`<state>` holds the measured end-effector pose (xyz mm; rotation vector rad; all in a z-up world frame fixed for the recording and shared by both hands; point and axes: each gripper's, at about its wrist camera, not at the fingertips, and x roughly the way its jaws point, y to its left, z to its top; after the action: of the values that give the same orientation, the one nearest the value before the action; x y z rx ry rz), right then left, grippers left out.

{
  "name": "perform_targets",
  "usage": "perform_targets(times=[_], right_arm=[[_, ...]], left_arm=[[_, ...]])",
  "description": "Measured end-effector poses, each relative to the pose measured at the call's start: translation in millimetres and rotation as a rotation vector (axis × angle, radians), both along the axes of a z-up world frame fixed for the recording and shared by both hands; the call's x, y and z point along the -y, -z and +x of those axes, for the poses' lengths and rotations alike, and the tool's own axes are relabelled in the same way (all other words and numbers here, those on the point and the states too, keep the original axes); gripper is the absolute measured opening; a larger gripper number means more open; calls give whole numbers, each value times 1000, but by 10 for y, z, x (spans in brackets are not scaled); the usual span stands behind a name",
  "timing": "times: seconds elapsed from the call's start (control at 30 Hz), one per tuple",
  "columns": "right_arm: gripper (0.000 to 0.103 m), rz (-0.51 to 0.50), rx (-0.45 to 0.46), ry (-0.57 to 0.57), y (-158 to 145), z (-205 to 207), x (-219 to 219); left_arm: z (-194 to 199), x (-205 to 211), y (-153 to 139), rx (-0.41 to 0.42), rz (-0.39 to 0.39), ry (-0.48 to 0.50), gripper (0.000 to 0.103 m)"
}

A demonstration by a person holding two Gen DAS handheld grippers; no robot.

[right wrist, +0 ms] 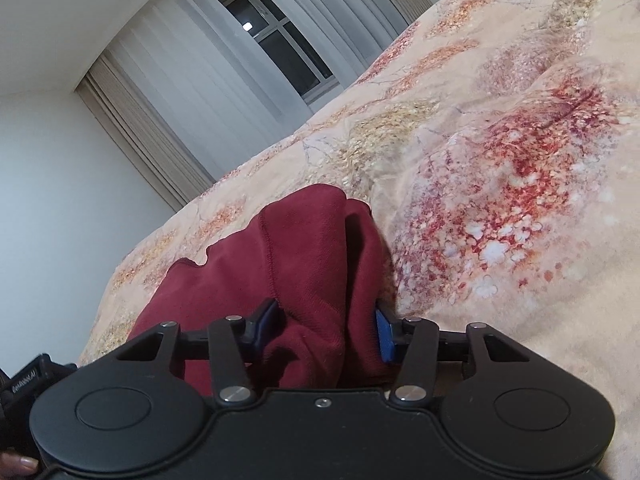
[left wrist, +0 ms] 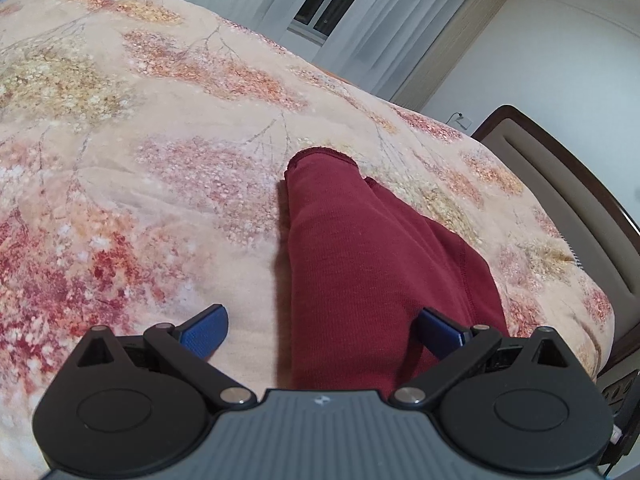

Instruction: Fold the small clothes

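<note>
A dark red knit garment (left wrist: 360,260) lies stretched out on the floral bedspread (left wrist: 140,160), its cuffed end pointing away from me. My left gripper (left wrist: 322,330) hovers open over its near end. The left blue pad (left wrist: 204,330) is above bare bedspread and the right pad (left wrist: 440,330) is above the red cloth. In the right wrist view the same garment (right wrist: 304,248) is bunched into a ridge. My right gripper (right wrist: 324,328) is shut on that bunch, with both blue pads pressed into the folds.
The bedspread (right wrist: 500,160) fills most of both views. A padded headboard with a dark wood frame (left wrist: 560,168) runs along the right side. A curtained window (right wrist: 280,48) stands behind the bed. A person's fingertip (right wrist: 16,464) shows at the lower left corner.
</note>
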<state>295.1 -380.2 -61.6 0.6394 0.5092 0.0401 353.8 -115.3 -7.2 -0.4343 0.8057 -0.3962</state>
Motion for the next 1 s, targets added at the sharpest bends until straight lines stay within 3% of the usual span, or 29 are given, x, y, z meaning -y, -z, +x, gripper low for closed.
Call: perform_targets(times=[0.2,0.37,0.53,0.73,0.87,1.0], right_arm=[[52,-16,1,3,22,10,-24],[52,-31,11,4,41,10,-34],[50,-57,24,12,28,-12,-76],[39,-67,37,13,-19,-37,-109],[30,-65,54,18,-89,-54,-118],[25,-75,84,4,-219,-62,-167]], left_arm=[[1,85,-26,6,31,15,102],[-3,135,-36,14,38,18,95],[-16,166,-40,26,16,36,74],[-52,213,-73,44,35,35,62],[-68,215,-132,58,41,36,46],[-89,224,-234,77,42,37,42]])
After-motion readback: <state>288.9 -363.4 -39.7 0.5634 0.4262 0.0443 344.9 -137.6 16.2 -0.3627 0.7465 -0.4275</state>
